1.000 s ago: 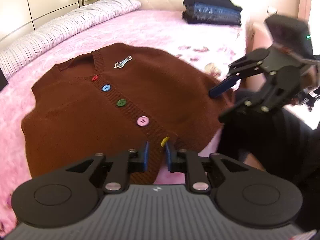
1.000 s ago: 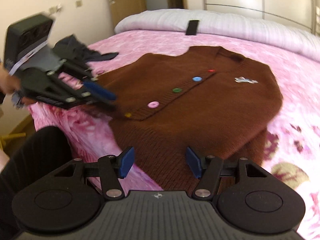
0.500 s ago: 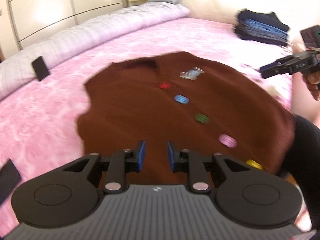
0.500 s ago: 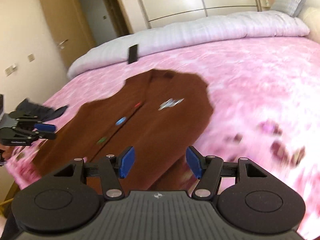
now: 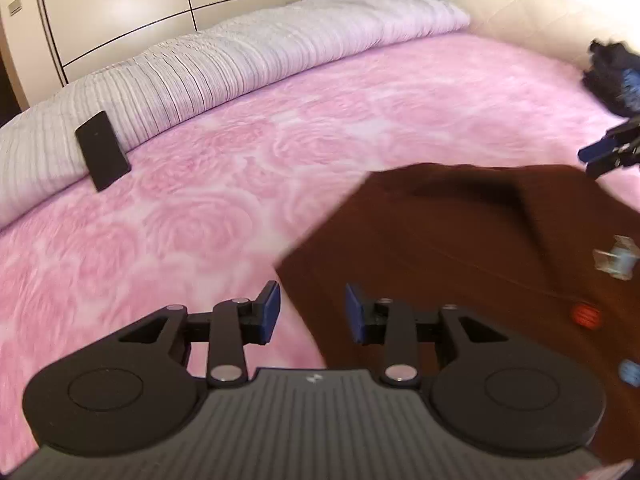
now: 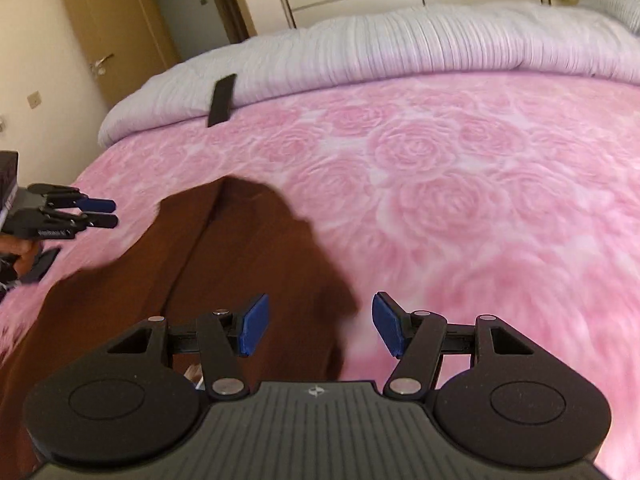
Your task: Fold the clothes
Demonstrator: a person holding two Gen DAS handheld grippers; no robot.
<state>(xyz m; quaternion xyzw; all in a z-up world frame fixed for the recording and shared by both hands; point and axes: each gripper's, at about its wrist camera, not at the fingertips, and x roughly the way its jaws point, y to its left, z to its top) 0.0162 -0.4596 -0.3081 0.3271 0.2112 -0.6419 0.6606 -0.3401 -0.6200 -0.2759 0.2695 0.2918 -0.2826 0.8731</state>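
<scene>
A brown knitted cardigan with coloured buttons and a silver brooch lies flat on the pink bed. My left gripper is open and empty, above the cardigan's left shoulder edge. My right gripper is open and empty, above the cardigan at its right shoulder edge. The right gripper's tips show in the left wrist view beyond the collar. The left gripper shows at the left of the right wrist view.
A pink rose-patterned bedspread covers the bed. A grey striped duvet roll lies along the far side with a black flat device leaning on it. Folded dark clothes sit far right. Wardrobe doors and a wooden door stand behind.
Both grippers have moved from the cardigan's hem up to its shoulder end. The left gripper has opened wider. The right gripper has stayed open.
</scene>
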